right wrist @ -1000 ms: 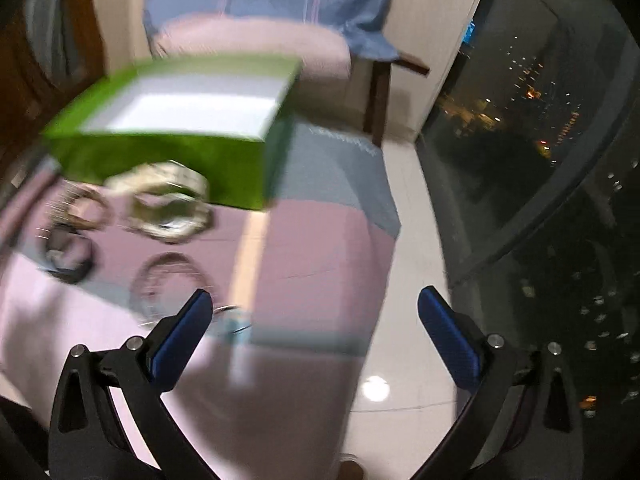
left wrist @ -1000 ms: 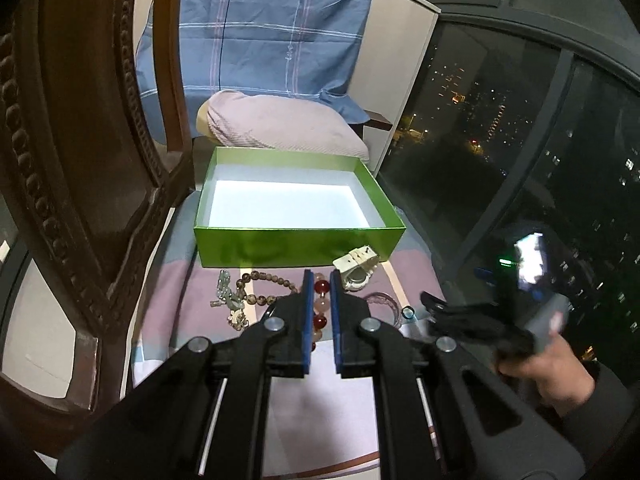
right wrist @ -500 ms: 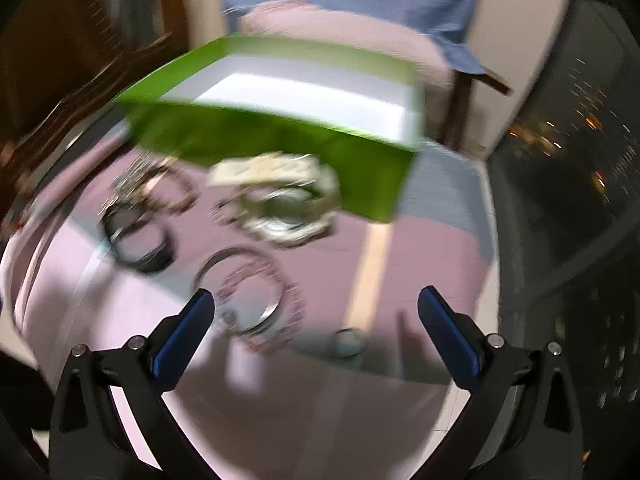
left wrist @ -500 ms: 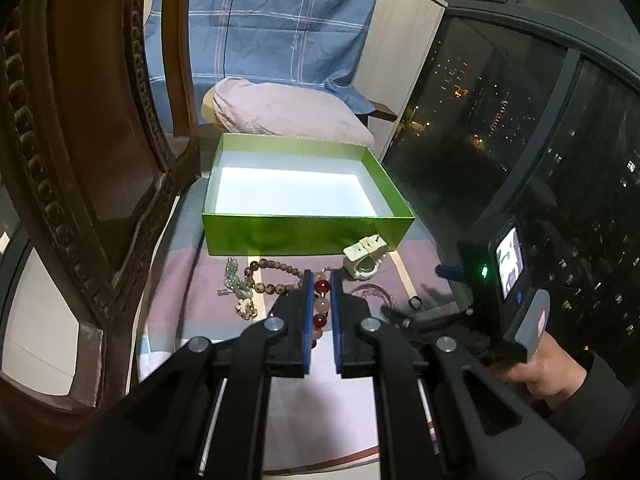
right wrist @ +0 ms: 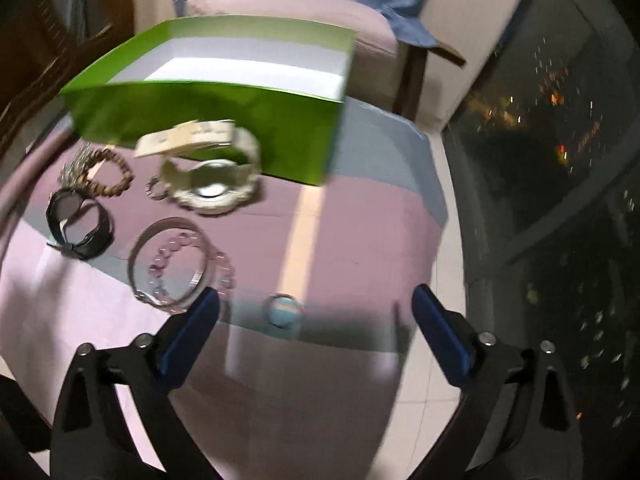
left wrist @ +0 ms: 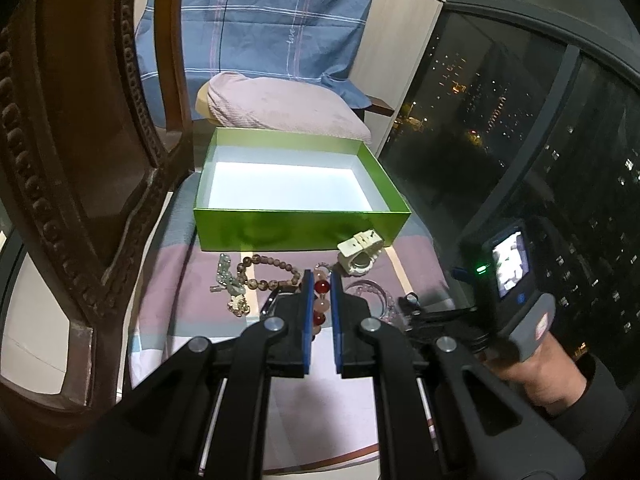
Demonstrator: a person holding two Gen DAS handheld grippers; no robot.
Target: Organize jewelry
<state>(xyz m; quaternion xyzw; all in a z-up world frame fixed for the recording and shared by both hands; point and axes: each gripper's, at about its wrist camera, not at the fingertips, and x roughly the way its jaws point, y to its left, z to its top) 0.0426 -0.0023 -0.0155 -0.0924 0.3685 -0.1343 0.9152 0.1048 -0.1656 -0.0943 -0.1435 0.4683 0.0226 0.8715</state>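
Note:
A green box (left wrist: 300, 224) with a white inside stands open on the striped cloth. In front of it lie a white watch (left wrist: 360, 254), a brown bead bracelet (left wrist: 268, 270), a pale charm string (left wrist: 232, 284) and a red bead bracelet (left wrist: 320, 288). My left gripper (left wrist: 320, 280) hovers shut above the red beads, holding nothing. The right wrist view also shows a black band (right wrist: 78, 226), a silver bangle (right wrist: 168, 264) around pink beads, and a small blue ring (right wrist: 284, 314). My right gripper (right wrist: 314, 294) is wide and closing, with the ring lying between its fingers, untouched.
A carved dark wooden chair back (left wrist: 80, 160) rises close on the left. Behind the box are a pink pillow (left wrist: 280, 108) and a blue checked cloth (left wrist: 260, 20). The round table's edge (right wrist: 436, 216) drops to a tiled floor beside a dark window (left wrist: 520, 120).
The right gripper has swung in over the jewelry and sunk a little; the blue ring now lies between its fingers, which stand slightly narrower. The left gripper has stayed put.

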